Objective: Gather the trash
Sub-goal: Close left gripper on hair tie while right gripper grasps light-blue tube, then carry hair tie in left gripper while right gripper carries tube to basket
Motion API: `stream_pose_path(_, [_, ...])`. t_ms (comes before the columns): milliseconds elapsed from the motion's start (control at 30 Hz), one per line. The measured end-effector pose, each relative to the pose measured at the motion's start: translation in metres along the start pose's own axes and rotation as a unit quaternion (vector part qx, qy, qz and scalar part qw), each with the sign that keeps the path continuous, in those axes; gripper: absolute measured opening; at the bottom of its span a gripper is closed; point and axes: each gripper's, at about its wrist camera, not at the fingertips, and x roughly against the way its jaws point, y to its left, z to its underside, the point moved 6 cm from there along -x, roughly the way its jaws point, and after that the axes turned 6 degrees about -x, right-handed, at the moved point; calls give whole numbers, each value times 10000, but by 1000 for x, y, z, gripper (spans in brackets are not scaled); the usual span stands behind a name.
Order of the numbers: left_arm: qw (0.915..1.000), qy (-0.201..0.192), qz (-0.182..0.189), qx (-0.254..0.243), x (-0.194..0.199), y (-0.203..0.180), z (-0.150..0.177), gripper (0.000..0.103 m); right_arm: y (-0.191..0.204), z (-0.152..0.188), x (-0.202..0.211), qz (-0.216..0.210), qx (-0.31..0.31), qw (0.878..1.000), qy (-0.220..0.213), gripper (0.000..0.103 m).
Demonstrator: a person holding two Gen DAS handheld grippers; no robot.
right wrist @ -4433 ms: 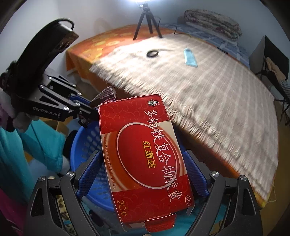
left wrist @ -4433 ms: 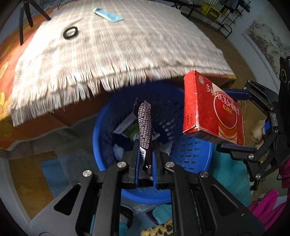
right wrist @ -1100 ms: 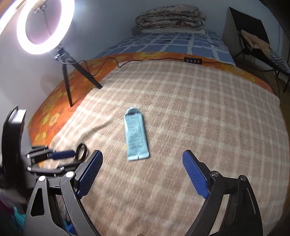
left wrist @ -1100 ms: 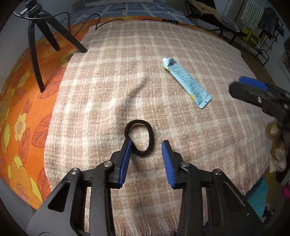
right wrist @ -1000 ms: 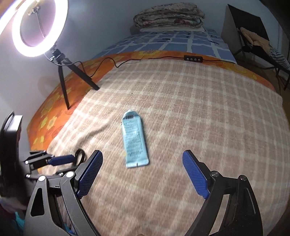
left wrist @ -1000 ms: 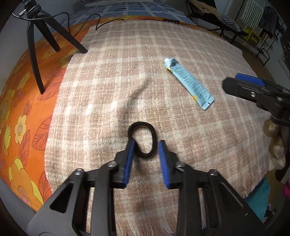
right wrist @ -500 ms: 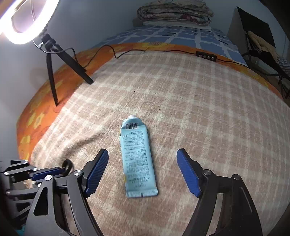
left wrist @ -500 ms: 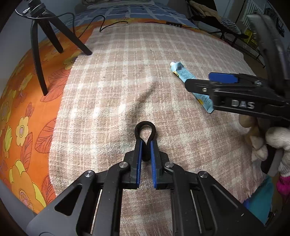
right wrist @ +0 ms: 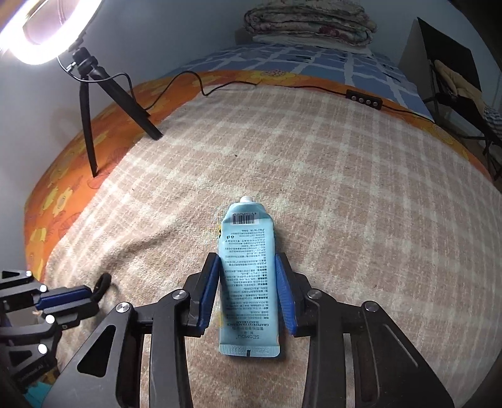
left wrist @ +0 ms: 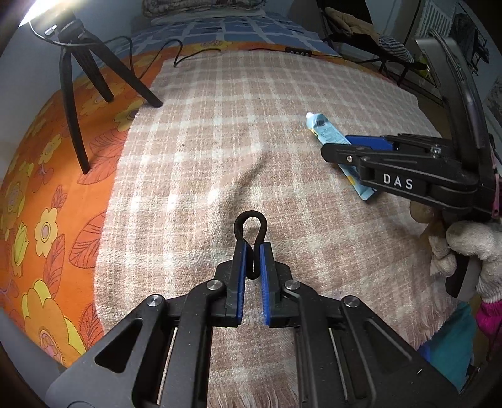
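Observation:
A black hair tie point(left wrist: 251, 219) lies on the plaid blanket point(left wrist: 219, 125), and my left gripper point(left wrist: 252, 246) is shut on its near end, squeezing the loop narrow. The left wrist view shows a light-blue tube point(left wrist: 323, 130) farther right, partly hidden by my right gripper point(left wrist: 342, 147). Seen from the right wrist, the tube point(right wrist: 246, 282) lies lengthwise between the closing jaws of the right gripper point(right wrist: 247, 260), nozzle pointing away, blue pads against both its long edges. My left gripper point(right wrist: 91, 298) and the hair tie point(right wrist: 103, 284) show at the lower left there.
A ring light point(right wrist: 37, 31) on a black tripod point(left wrist: 78, 103) stands on the orange floral sheet point(left wrist: 31, 204) at the left. Its cable with an inline remote point(right wrist: 364, 99) crosses the far side. A folded quilt point(right wrist: 310, 23) lies beyond. A gloved hand point(left wrist: 464, 238) holds the right gripper.
My left gripper closed on the hair tie and pinched it narrow. The right gripper came down over the tube and its jaws drew in from wide to the tube's sides.

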Motion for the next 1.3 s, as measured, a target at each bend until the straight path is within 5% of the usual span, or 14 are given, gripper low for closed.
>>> stream_pose_path(733, [9974, -532, 205, -435, 74, -59, 17, 7, 5, 42, 118, -136, 306, 9981, -522, 34])
stream_pose_path(1300, [9942, -129, 725, -790, 96, -115, 118, 7, 29, 156, 198, -435, 449, 9970, -457, 34])
